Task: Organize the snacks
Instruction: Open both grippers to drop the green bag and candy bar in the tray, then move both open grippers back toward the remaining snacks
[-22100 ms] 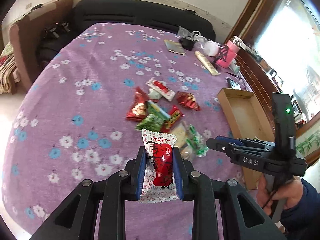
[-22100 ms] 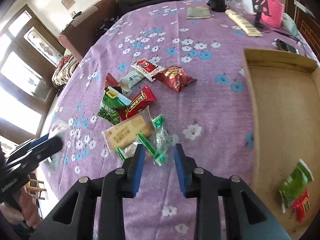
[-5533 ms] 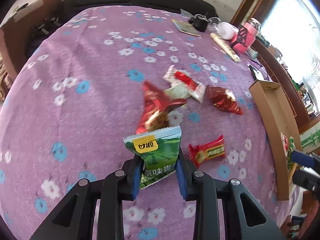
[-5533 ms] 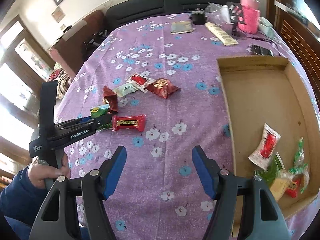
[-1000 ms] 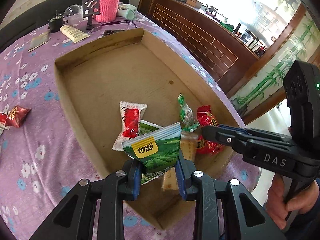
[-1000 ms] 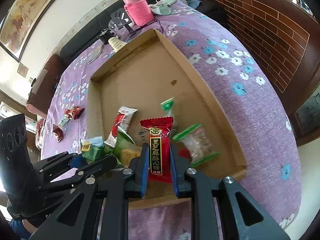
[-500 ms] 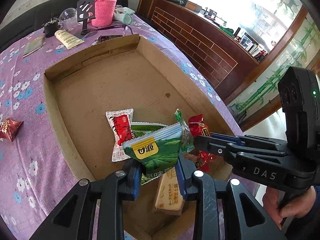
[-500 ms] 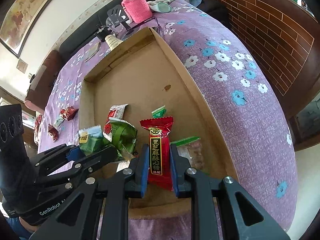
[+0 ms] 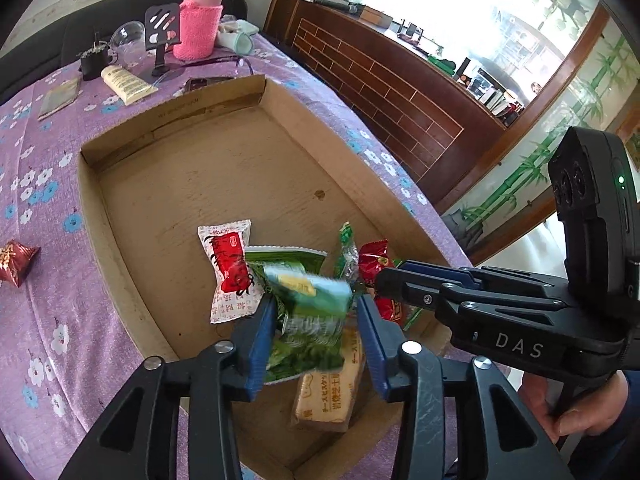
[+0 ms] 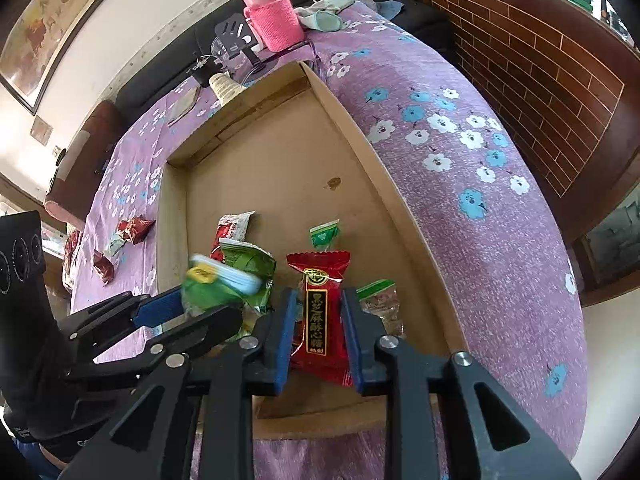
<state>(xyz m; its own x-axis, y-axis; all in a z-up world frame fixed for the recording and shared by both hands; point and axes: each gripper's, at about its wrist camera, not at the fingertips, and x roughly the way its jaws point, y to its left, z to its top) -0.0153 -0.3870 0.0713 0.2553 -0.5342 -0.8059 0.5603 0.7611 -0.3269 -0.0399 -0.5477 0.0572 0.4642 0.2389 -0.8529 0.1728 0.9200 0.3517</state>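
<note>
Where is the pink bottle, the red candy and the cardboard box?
pink bottle [image 10: 276, 26]: right wrist view, knitted sleeve.
red candy [image 10: 319, 312]: right wrist view, wrapper's label.
cardboard box [image 9: 180, 184]: left wrist view, bare floor.

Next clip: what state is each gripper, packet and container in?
left gripper: jaws just been opening, open.
green snack packet: blurred, dropping between its jaws.
right gripper: jaws just been opening; grip unclear.
red candy packet: upright between right jaws.
cardboard box: open-topped, snacks inside.
pink bottle: upright, capped.
</note>
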